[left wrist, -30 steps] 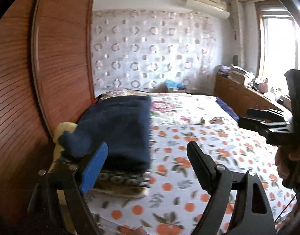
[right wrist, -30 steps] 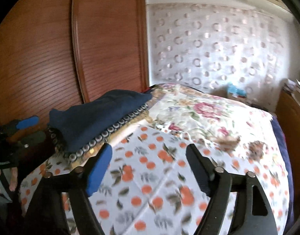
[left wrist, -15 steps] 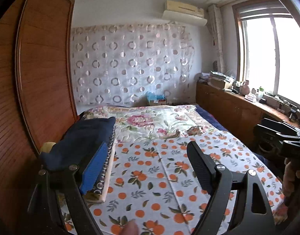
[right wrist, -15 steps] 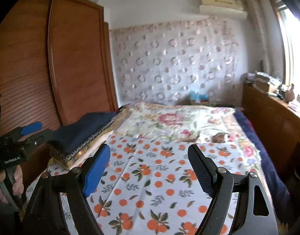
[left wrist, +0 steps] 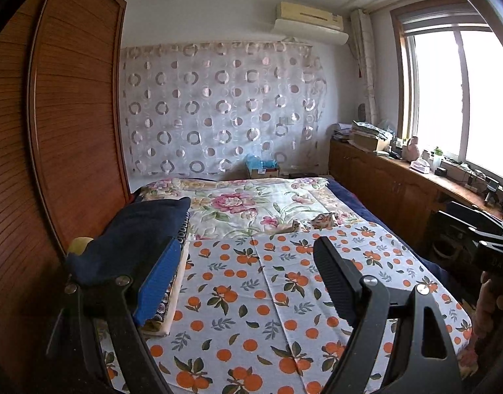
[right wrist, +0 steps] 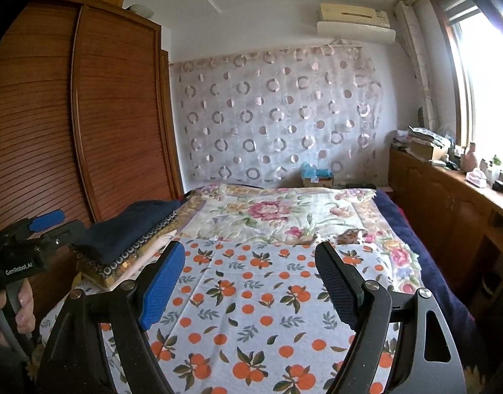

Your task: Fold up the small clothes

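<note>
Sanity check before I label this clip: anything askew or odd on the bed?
Nothing stands out. The folded stack with the navy piece on top lies neat at the bed's left edge by the wardrobe. The orange-print sheet lies flat. Both the left gripper and the right gripper are open and empty.

We see a bed beside a slatted wooden wardrobe, a circle-patterned curtain on the far wall, and a bright window above low wooden cabinets.
</note>
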`<act>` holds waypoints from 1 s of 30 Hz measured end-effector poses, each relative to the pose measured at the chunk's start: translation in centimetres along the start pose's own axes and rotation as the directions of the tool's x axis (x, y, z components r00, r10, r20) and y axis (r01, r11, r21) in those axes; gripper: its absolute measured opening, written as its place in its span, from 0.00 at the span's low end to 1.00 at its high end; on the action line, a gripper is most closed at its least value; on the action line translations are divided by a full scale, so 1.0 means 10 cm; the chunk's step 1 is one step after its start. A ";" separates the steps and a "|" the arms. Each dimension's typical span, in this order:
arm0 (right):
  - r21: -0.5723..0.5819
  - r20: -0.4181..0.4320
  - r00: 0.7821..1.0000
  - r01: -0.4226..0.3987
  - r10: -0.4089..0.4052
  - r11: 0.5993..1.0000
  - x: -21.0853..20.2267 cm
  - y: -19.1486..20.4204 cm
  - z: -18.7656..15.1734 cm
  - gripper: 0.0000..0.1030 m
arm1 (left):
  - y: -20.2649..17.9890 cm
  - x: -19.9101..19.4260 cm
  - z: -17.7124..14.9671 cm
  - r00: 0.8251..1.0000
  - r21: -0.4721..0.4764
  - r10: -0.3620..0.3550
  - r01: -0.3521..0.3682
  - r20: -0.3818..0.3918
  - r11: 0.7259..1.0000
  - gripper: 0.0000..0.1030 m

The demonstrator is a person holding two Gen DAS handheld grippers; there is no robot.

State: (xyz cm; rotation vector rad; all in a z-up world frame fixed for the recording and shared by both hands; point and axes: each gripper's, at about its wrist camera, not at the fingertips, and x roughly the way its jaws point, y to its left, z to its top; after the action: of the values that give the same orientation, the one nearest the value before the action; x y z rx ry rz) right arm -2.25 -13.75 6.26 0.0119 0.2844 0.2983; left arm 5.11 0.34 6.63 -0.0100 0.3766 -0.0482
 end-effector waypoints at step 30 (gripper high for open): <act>-0.018 -0.009 1.000 -0.001 0.001 1.000 -0.11 -0.36 0.05 0.80 | 0.04 -0.08 0.00 1.000 -0.006 0.017 -0.017 0.016 1.000 0.81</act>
State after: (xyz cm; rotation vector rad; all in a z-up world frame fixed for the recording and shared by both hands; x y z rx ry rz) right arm -2.09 -17.48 6.90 -0.0072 0.2904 0.3022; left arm 4.39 0.81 6.92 -0.0127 0.3608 -0.0299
